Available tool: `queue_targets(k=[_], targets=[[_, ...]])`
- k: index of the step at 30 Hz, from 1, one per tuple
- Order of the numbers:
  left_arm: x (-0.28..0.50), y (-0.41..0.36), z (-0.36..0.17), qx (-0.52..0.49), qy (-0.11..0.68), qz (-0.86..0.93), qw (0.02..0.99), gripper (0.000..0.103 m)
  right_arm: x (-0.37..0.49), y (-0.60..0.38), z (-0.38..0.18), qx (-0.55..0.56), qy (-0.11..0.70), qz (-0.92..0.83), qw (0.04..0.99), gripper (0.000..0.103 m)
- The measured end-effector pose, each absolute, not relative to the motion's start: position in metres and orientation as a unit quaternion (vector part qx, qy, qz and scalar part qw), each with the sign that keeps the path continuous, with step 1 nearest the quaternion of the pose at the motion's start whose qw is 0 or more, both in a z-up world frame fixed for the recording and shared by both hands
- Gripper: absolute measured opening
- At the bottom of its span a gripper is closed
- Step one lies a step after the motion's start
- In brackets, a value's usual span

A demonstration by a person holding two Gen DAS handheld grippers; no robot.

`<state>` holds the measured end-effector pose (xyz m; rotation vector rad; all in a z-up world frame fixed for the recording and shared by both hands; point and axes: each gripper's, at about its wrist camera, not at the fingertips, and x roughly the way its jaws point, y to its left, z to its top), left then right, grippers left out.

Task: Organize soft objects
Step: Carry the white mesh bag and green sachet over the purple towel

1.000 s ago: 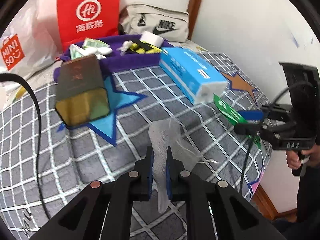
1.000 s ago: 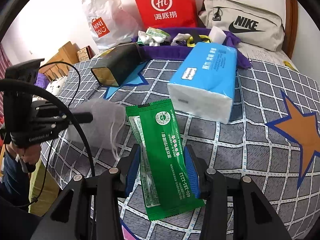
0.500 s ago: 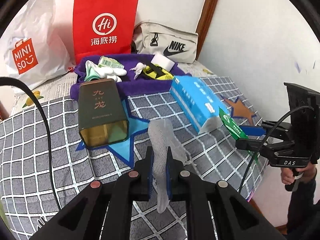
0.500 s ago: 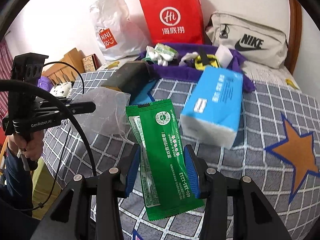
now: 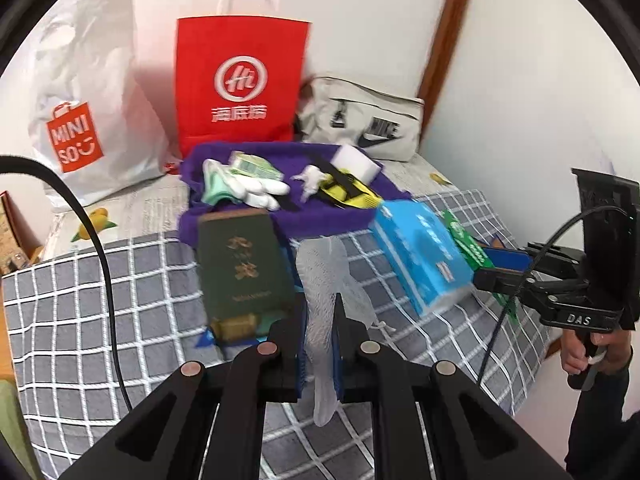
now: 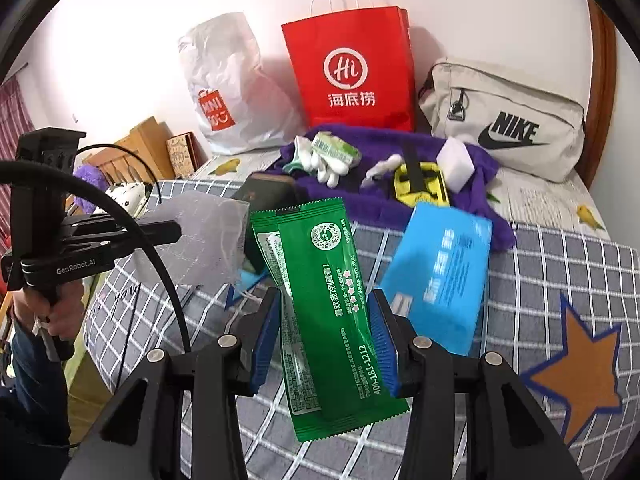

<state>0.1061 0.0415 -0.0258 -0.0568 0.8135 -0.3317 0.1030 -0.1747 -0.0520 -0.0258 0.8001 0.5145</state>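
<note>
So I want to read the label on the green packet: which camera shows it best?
The right wrist view: the green packet faces the camera between the right gripper's jaws, print legible. In the left wrist view only a blurred edge-on sliver shows.

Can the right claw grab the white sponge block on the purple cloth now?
Probably not yet. The right claw is already shut on the green packet, and the white sponge block lies farther back on the purple cloth.
</note>
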Motion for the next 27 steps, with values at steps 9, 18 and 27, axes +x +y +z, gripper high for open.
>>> queue_targets(k=[9,18,27], targets=[[0.139,0.062,-0.01,-0.049,0.379,-0.142,0.913,0.01,0.147,-0.166,-0.038,-0.008,0.369,0.246,0.896,0.044],[0.191,0.075,0.002,-0.059,0.366,-0.132,0.919,0.01,0.214,-0.15,-0.027,-0.015,0.37,0.246,0.896,0.044],[0.249,0.077,-0.002,-0.067,0.369,-0.138,0.916,0.01,0.28,-0.142,-0.033,0.0,0.384,0.233,0.893,0.044]])
